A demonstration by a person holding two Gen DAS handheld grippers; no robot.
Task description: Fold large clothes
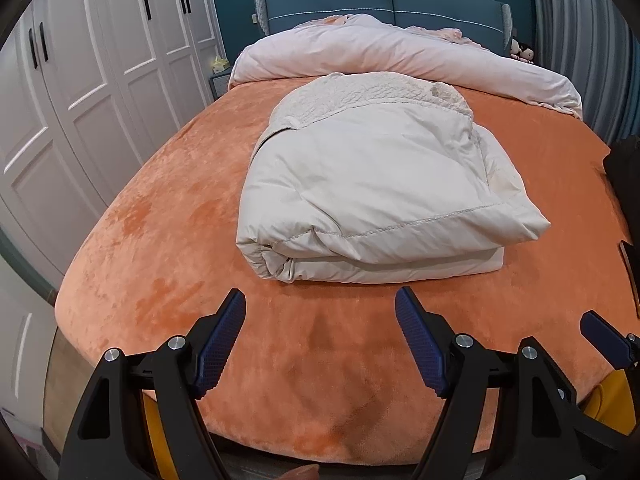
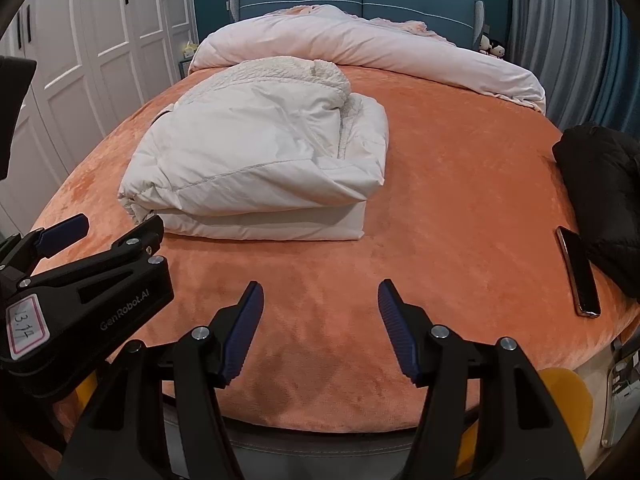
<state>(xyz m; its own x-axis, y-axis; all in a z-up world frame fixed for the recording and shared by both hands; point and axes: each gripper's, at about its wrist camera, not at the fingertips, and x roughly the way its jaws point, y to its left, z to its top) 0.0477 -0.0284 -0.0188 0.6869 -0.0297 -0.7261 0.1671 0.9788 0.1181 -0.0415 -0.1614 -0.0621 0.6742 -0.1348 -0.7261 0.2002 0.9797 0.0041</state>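
Observation:
A cream padded coat (image 1: 372, 184) with a fleecy lining lies folded into a thick bundle on the orange bed cover (image 1: 160, 240). It also shows in the right wrist view (image 2: 260, 160), left of centre. My left gripper (image 1: 320, 304) is open and empty, over the bed's near edge, short of the bundle. My right gripper (image 2: 320, 292) is open and empty, to the right of the left one, which shows at the left of its view (image 2: 104, 236). Neither gripper touches the coat.
A pale pink duvet (image 1: 400, 52) is heaped at the blue headboard (image 1: 380, 0). A black jacket (image 2: 600, 192) and a phone (image 2: 578, 272) lie at the bed's right edge. White wardrobe doors (image 1: 80, 80) stand on the left, grey curtains (image 2: 560, 40) on the right.

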